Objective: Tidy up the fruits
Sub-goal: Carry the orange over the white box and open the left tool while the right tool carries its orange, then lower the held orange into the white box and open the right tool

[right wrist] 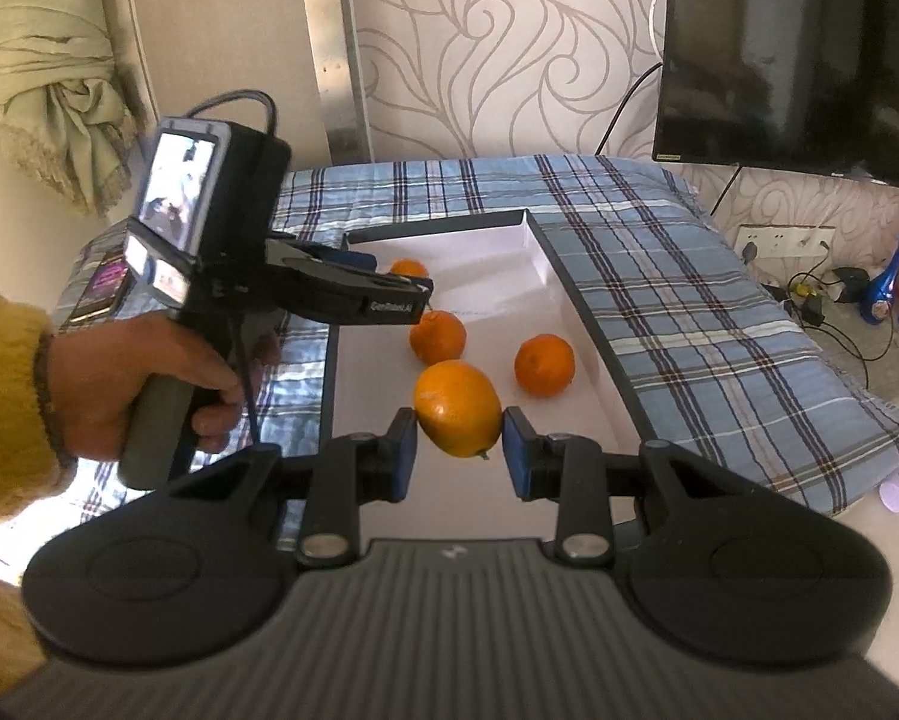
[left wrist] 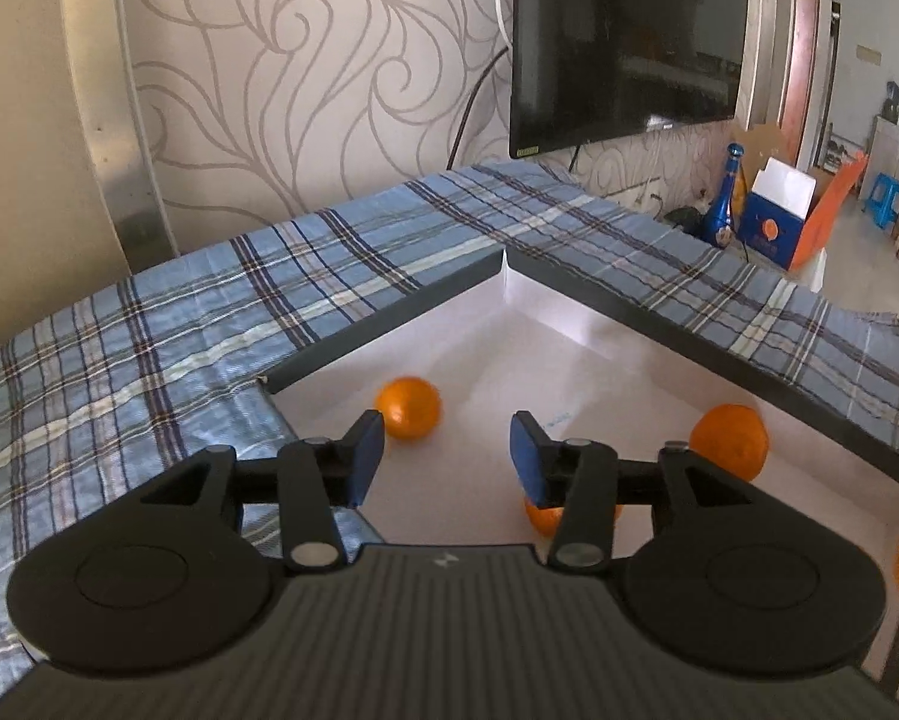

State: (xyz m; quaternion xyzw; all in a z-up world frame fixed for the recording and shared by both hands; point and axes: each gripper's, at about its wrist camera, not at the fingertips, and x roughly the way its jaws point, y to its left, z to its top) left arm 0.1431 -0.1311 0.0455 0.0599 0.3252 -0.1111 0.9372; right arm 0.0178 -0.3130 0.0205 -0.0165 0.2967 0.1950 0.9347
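While 3 oranges [right wrist: 438, 335] already lie in the white tray [right wrist: 545, 267] on the plaid-covered bench [right wrist: 659, 300], left hand-held gripper [left wrist: 446, 459] hangs released, right hand-held gripper [right wrist: 459, 441] grasps a 4th orange [right wrist: 456, 408] above the tray, not yet placed.

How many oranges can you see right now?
4. One is gripped in the right claw: the held orange. Three lie in the white tray: far orange, middle orange, right orange. None seem hidden.

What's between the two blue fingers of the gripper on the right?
An orange sits pinched between the right gripper's blue pads, held above the white tray. The right wrist view shows this plainly.
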